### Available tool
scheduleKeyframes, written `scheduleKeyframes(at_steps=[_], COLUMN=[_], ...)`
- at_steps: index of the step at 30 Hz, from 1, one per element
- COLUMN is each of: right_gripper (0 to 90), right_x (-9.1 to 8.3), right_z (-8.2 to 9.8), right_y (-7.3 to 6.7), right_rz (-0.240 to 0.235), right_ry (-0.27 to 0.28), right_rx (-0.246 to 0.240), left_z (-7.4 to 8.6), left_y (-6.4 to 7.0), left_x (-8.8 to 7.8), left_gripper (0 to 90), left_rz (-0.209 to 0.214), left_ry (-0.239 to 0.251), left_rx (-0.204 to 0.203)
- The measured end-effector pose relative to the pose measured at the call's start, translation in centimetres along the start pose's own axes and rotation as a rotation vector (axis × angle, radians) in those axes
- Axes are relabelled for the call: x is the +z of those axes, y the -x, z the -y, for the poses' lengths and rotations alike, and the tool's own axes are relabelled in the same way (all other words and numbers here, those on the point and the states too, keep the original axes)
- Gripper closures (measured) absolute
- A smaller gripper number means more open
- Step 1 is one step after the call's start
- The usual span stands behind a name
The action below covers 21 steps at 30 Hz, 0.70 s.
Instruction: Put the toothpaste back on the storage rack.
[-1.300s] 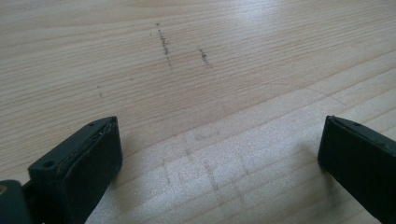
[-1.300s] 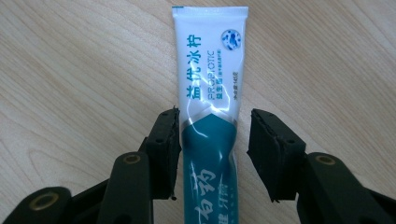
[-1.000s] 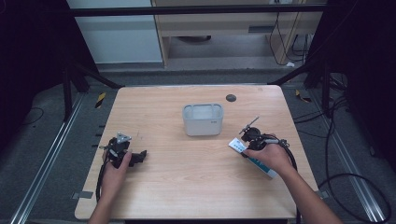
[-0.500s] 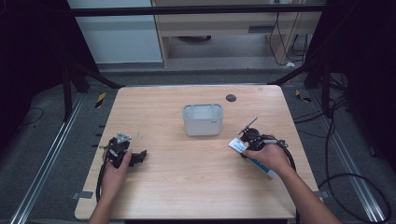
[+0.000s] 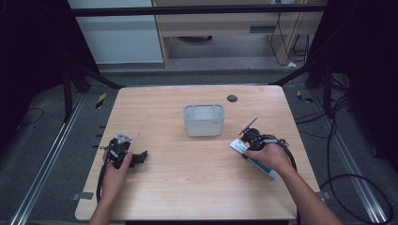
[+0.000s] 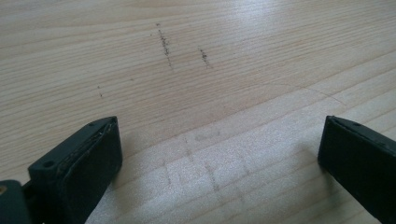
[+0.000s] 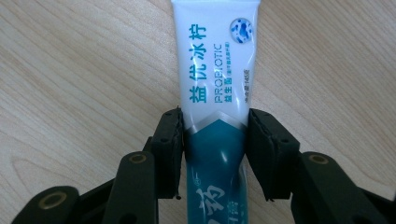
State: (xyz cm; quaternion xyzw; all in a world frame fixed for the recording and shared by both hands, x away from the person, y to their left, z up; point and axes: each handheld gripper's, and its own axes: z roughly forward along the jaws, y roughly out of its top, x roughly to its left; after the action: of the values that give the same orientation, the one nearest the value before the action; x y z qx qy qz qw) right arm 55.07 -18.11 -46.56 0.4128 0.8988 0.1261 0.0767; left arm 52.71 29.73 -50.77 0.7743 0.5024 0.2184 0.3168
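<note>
High view
table (image 5: pixel 197 187): light wood, slatted top, dark floor and rails around it.
bin (image 5: pixel 203 120): small grey open tub, near table centre, a bit toward 12 o'clock.
black disc (image 5: pixel 232 98): small round dark thing at 1 o'clock from the bin, near the far edge; too small to tell what it is.
left gripper (image 5: pixel 139 158): at 8 o'clock from the bin, well apart from it, low on the table, jaws toward 3 o'clock, grey three-cornered plate on top, cable trailing back along the forearm.
left hand (image 5: pixel 114 171): wrapped on the gripper's rear.
right gripper (image 5: pixel 245 147): at 4 o'clock from the bin, near it but apart.
right hand (image 5: pixel 268 158): over the gripper body, cable looping at 3 o'clock.
toothpaste tube (image 5: pixel 239 146): white-and-teal, lying on the table under the right hand, running 10 to 4 o'clock.

Left gripper view
left gripper (image 6: pixel 219 154): jaws spread wide, nothing between them, just bare wood with faint dark scuffs.

Right gripper view
right gripper (image 7: pixel 214 149): both pads pressed on the tube's sides, clamped.
toothpaste tube (image 7: pixel 215 70): held where white meets teal, flat crimped end toward 12 o'clock, "PROBIOTIC" plus Chinese print, wood behind it.
</note>
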Motion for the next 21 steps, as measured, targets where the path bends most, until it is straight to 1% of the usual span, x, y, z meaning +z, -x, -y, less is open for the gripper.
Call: scheduleKeyframes(at_steps=[4,5,7,8,13,14,15,17,18,21], right_gripper=[58.8,59.3,59.9,61.2,64.4,65.8,66.4,67.2,69.7,72.3], right_x=[0.0,-0.04,-0.04,-0.04,-0.15,-0.19,-0.12,-0.12,-0.28,-0.42], right_z=[-0.08,-0.14,-0.18,-0.23,-0.33,-0.36,-0.32,-0.33,-0.44,-0.45], right_y=[0.08,0.0,-0.06,-0.04,-0.2,-0.24,-0.07,-0.14,-0.35,-0.3], right_rz=[0.004,0.005,0.007,0.014,0.019,0.024,0.033,0.033,0.03,0.036], right_ry=[-0.005,-0.01,-0.012,-0.014,-0.02,-0.022,-0.017,-0.018,-0.026,-0.023], right_rx=[-0.008,0.003,0.007,-0.007,-0.01,-0.019,-0.05,-0.046,-0.018,-0.028], left_z=[0.0,0.0,0.0,-0.01,-0.01,-0.01,-0.01,-0.02,-0.02,-0.02], left_y=[-0.01,-0.01,-0.01,-0.01,-0.02,-0.02,-0.02,-0.02,-0.02,-0.03], left_x=[0.01,0.01,0.01,0.01,0.02,0.02,0.02,0.02,0.02,0.03], left_gripper=[0.0,0.0,0.0,0.0,0.0,0.0,0.0,0.0,0.0,0.0], left_rz=[0.0,0.0,0.0,0.0,0.0,0.0,-0.001,0.0,-0.001,0.0], left_ry=[0.0,0.0,0.0,0.0,0.0,0.0,0.0,0.0,0.0,0.0], left_rx=[-0.001,0.0,-0.001,-0.001,-0.001,-0.002,-0.002,-0.002,-0.002,-0.002])
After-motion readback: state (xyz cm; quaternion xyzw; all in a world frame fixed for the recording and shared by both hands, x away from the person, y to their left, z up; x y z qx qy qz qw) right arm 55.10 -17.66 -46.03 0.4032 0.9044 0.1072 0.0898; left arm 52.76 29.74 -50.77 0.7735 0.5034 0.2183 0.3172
